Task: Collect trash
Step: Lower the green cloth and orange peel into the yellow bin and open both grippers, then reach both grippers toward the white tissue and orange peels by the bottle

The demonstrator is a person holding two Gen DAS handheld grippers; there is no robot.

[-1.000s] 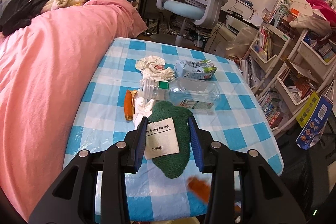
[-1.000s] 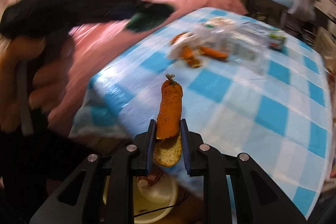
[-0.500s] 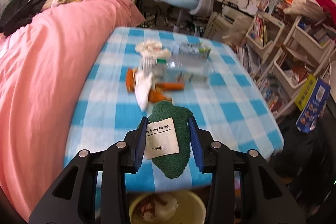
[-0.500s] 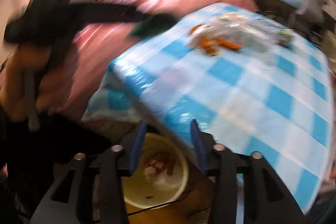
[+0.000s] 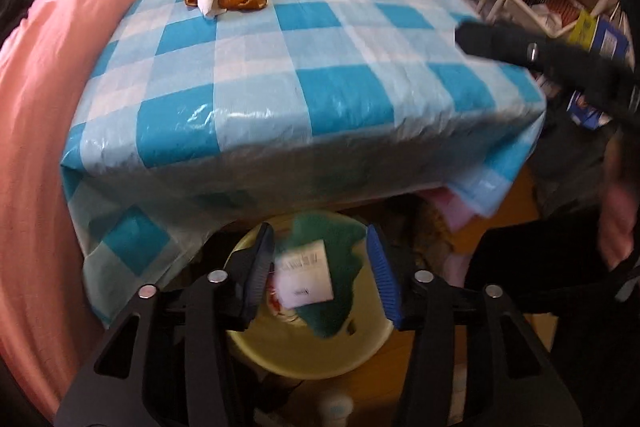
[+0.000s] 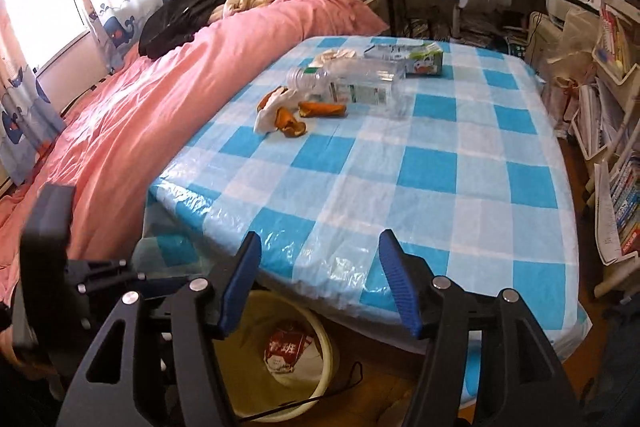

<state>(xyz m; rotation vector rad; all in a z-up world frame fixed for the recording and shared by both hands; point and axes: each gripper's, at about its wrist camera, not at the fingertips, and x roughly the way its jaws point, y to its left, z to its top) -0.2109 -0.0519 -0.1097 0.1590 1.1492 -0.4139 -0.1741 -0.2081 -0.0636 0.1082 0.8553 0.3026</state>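
Both hand-held grippers now gape wide – left (image 5: pixel 320 267) just dropped the green cloth (image 5: pixel 332 267) over the bin (image 5: pixel 360 355) – right (image 6: pixel 320 279) empty

Black gripper (image 6: pixel 320 283) frame, blue ribbed pads (image 6: pixel 398 279), silver screws.

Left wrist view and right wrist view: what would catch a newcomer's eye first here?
The green cloth with a white label, blurred between the open fingers of the left gripper, hangs over the yellow bin below the table edge. On the blue-checked tablecloth, orange peels, a white tissue, a clear plastic bottle and a carton cluster at the far end. The right gripper is open and empty.
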